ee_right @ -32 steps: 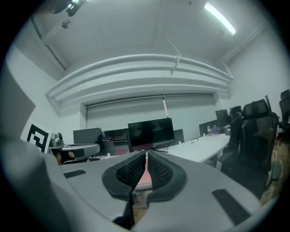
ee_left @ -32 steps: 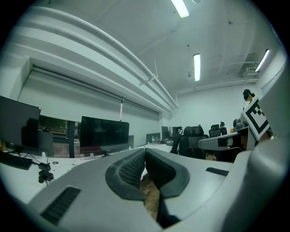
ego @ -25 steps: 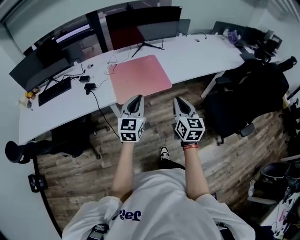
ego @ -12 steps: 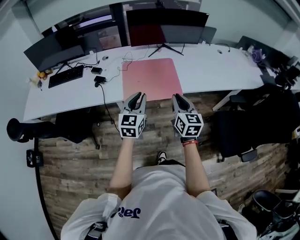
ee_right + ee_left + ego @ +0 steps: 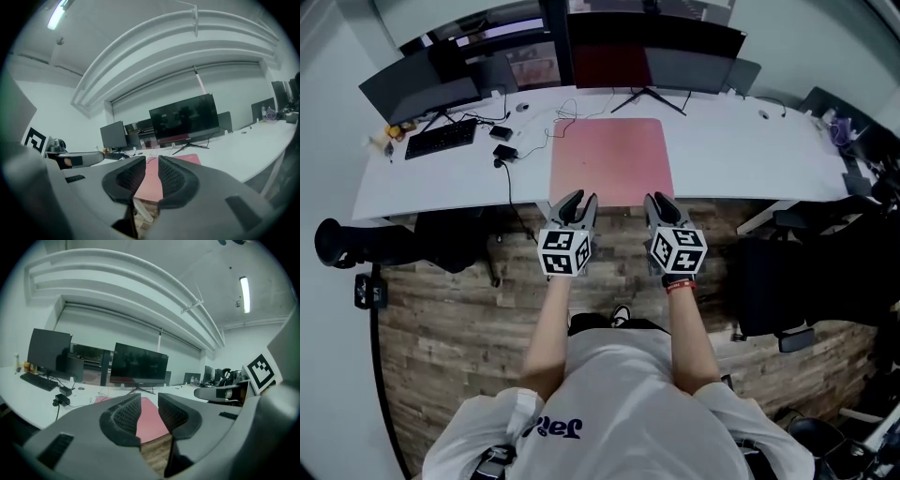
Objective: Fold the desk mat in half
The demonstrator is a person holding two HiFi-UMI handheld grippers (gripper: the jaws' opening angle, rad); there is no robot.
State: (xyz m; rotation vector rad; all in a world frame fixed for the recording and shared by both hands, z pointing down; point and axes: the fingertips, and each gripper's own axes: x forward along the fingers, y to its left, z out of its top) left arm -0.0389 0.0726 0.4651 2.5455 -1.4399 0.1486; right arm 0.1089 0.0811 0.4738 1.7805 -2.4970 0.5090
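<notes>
Brought closer to the table (image 5: 741,155) since a second ago, left claw (image 5: 581,200) and right claw (image 5: 660,200), both just opened, released and empty; pink desk mat (image 5: 611,159) flat at its near edge; shirt (image 5: 614,389) lettering unreadable

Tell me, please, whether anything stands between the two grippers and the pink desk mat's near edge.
Nothing visible does. The left gripper and right gripper hang over the wooden floor just short of the desk, jaws apart and empty, having just been opening. The desk mat lies flat and bare; the cables lie off its left side.
</notes>
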